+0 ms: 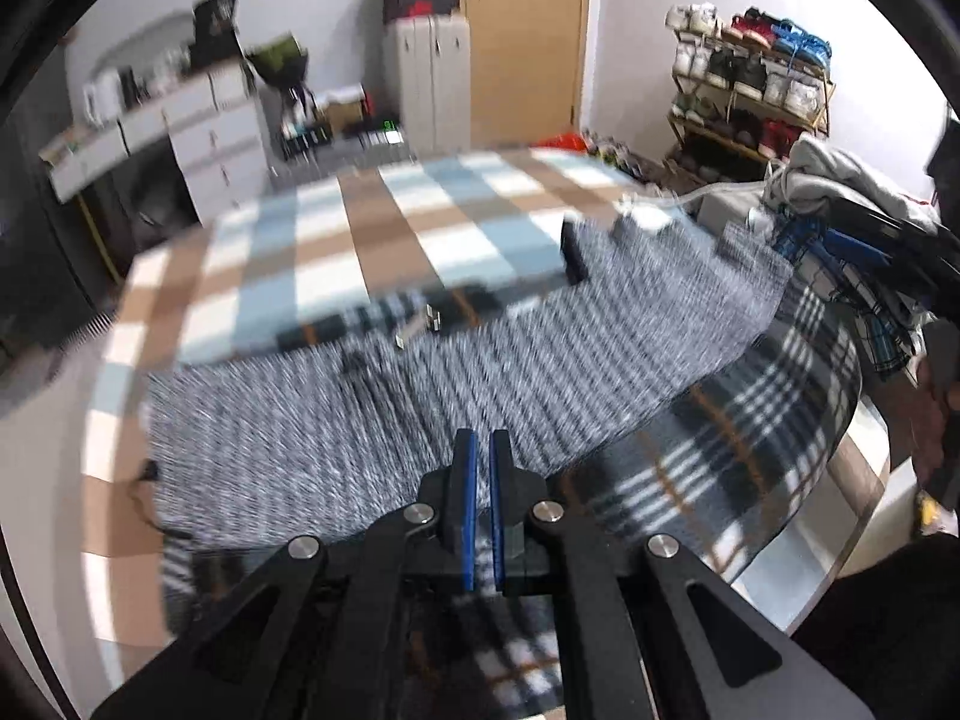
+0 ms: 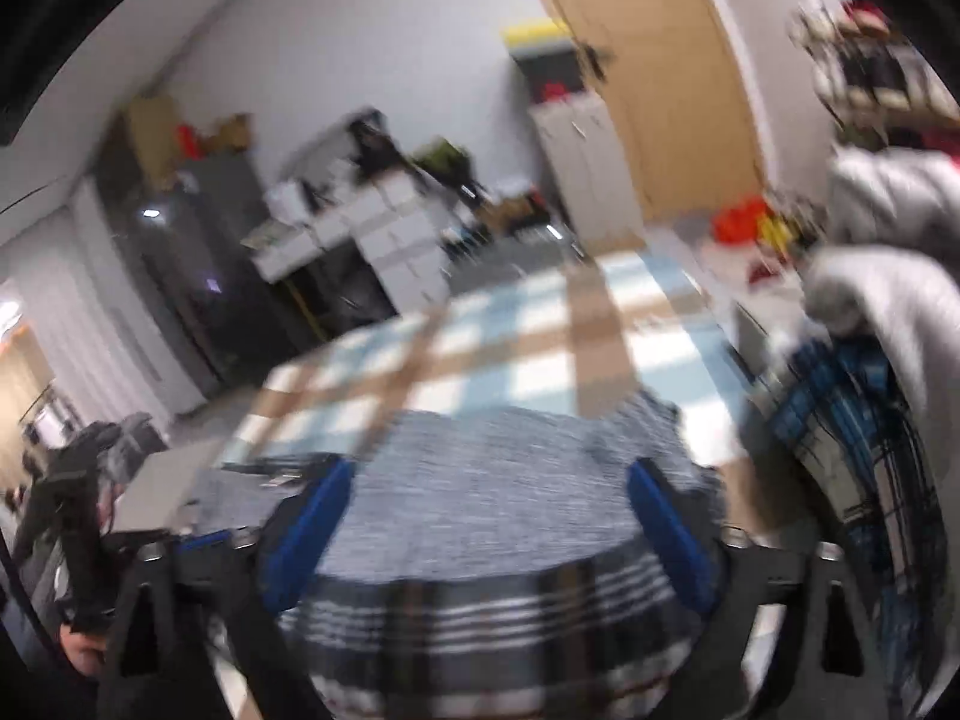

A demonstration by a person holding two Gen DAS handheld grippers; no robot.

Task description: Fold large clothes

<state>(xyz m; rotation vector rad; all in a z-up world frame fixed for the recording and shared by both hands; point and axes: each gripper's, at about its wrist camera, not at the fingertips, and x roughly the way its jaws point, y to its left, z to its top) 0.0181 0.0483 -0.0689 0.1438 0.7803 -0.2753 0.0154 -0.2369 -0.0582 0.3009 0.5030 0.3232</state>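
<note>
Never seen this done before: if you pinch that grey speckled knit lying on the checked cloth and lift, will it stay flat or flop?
Probably flop: the grey knit garment lies limp, following the checked cloth under it. It spreads wide, so lifted by one corner it would likely sag. The ribbed texture suggests it should grip rather than slip.

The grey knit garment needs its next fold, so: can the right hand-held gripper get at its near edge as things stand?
Probably yes. The right hand-held gripper is open, with the grey knit garment directly ahead and nothing in between.
</note>
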